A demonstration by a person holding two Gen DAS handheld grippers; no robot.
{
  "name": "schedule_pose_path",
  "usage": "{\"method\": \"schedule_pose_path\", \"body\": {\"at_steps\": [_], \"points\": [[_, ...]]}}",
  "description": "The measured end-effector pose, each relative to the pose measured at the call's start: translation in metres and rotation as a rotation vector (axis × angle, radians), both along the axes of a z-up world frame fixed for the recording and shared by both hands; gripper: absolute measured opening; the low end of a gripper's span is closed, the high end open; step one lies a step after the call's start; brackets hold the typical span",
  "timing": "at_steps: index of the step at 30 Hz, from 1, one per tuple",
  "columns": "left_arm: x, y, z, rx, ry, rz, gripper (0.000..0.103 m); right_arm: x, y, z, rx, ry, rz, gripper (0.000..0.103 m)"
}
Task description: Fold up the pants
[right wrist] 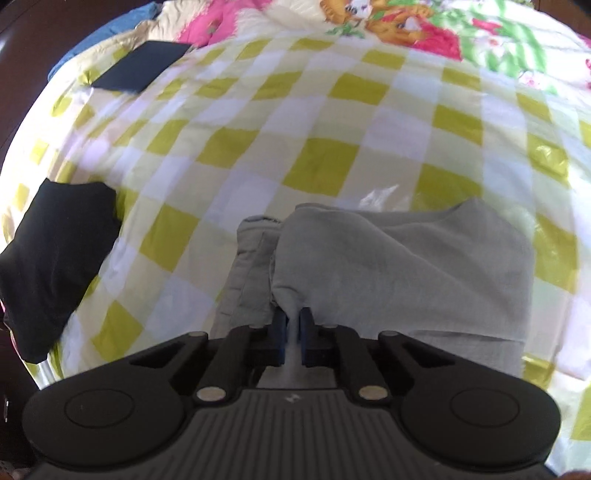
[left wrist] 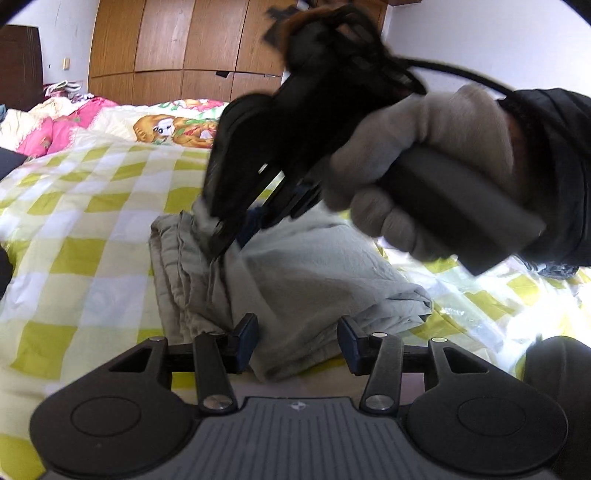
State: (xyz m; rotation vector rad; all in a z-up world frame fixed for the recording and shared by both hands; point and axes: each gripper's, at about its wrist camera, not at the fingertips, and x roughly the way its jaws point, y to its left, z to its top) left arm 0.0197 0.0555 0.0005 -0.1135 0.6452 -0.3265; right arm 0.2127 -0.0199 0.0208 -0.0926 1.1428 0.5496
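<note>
Grey pants (right wrist: 402,266) sit mid-bed on the yellow-checked sheet (right wrist: 321,129), already folded into a thick bundle with stacked layers showing along one side. Right gripper (right wrist: 293,334) has its jaws pressed together on a pinch of the top layer near the edge; left gripper (left wrist: 297,341) hovers at the near end of the bundle, jaws spread, fabric between them but nothing clamped. Main risk: the right pinch looks like it takes only the top layer, so a lift or drag likely peels that layer off and opens the stack instead of moving the whole fold. Second risk: the sheet looks glossy and slick, so a sideways pull could slide the whole bundle or bunch the sheet under it. Third: in the left wrist view the gloved right hand (left wrist: 436,173) and its tool cross right over the bundle, close to the left gripper, so collision is likely if both close in at once. Room: open sheet beyond the pants and to both sides; black folded garment (right wrist: 55,273) well apart to one side, dark flat item (right wrist: 138,72) far off near the floral quilt (right wrist: 399,26); bed edge not clearly visible
</note>
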Motion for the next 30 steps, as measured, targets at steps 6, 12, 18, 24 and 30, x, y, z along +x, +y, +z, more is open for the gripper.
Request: {"method": "schedule_pose_path", "body": {"at_steps": [6, 12, 18, 24, 30], "points": [[-0.002, -0.005, 0.006, -0.020, -0.025, 0.006, 0.067, -0.005, -0.019, 0.022, 0.046, -0.020, 0.009, 0.009], [0.014, -0.017, -0.002, 0.064, 0.031, 0.077, 0.071, 0.001, -0.013, 0.008, 0.072, 0.017, -0.001, 0.023], [0.019, -0.020, -0.013, 0.086, 0.113, 0.066, 0.065, -0.002, -0.013, 0.017, 0.023, -0.069, -0.008, 0.028], [0.011, -0.013, -0.003, 0.018, 0.066, 0.052, 0.033, 0.005, -0.004, 0.009, -0.022, -0.057, -0.033, 0.031], [0.004, -0.025, 0.010, 0.014, -0.019, -0.016, 0.032, -0.004, 0.012, 0.018, -0.093, -0.100, 0.029, 0.046]]}}
